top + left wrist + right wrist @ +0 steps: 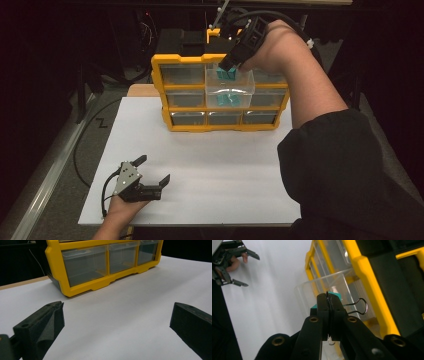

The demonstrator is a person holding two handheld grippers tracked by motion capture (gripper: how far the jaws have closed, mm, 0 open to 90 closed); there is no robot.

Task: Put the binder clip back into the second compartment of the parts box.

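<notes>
Inside pulled-out clear drawer (pixel 230 90), teal binder clips (pixel 229 99).

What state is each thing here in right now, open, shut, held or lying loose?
Top middle drawer: pulled out, holds a teal clip.
Other drawers: pushed in.
Teal binder clip: held above the open drawer.
Right gripper: shut on the clip.
Left gripper: open, holds nothing, low over the white table.
</notes>
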